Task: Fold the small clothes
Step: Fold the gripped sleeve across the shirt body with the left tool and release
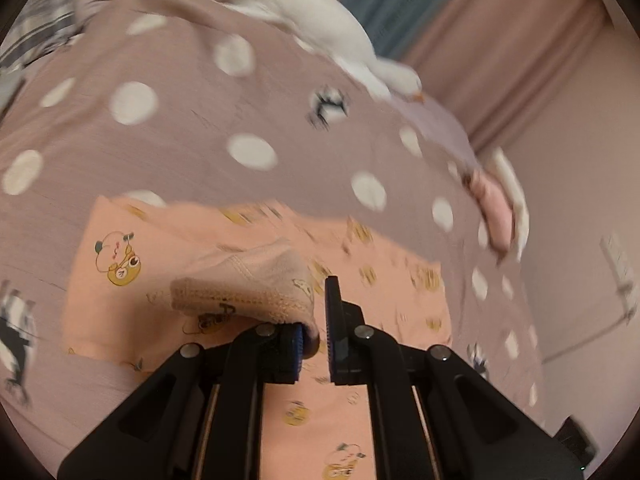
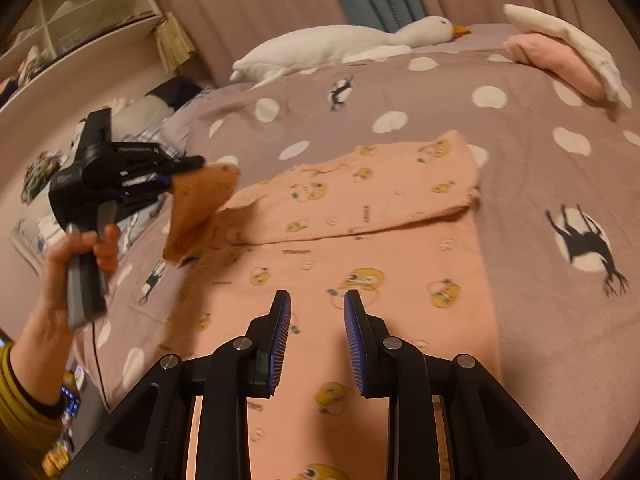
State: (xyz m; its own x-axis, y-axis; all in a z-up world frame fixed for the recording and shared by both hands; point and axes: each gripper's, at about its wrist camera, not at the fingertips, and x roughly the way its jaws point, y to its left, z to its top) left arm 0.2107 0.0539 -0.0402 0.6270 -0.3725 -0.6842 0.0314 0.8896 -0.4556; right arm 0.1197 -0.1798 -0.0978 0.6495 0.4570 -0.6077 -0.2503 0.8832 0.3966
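Left wrist view: the left gripper (image 1: 320,332) has its jaws clamped on a cuff of the peach garment (image 1: 256,280), whose ribbed hem stands lifted off the rest of the cloth. Below it the peach garment, printed with small yellow cartoon figures, lies spread on the bed cover (image 1: 192,136), a mauve sheet with white dots and black animal shapes. A white goose plush (image 1: 320,28) lies along the far edge of the bed, and a pink pillow (image 1: 496,216) with a white one beside it sits at the right edge. The picture is blurred.

Right wrist view: the right gripper (image 2: 317,328) hovers low over the near part of the peach garment (image 2: 360,240), jaws apart with nothing between them. The garment lies flat on the bed cover (image 2: 540,184), with its upper part folded across. At the left, the person's left hand (image 2: 76,256) grips the handle of the left gripper (image 2: 188,168), which pinches a corner of the garment and holds it raised off the bed. A mustard sleeve (image 2: 24,412) covers the forearm. The goose plush (image 2: 344,44) and the pink pillow (image 2: 556,64) lie at the far side, and white shelves (image 2: 80,12) stand at the upper left.
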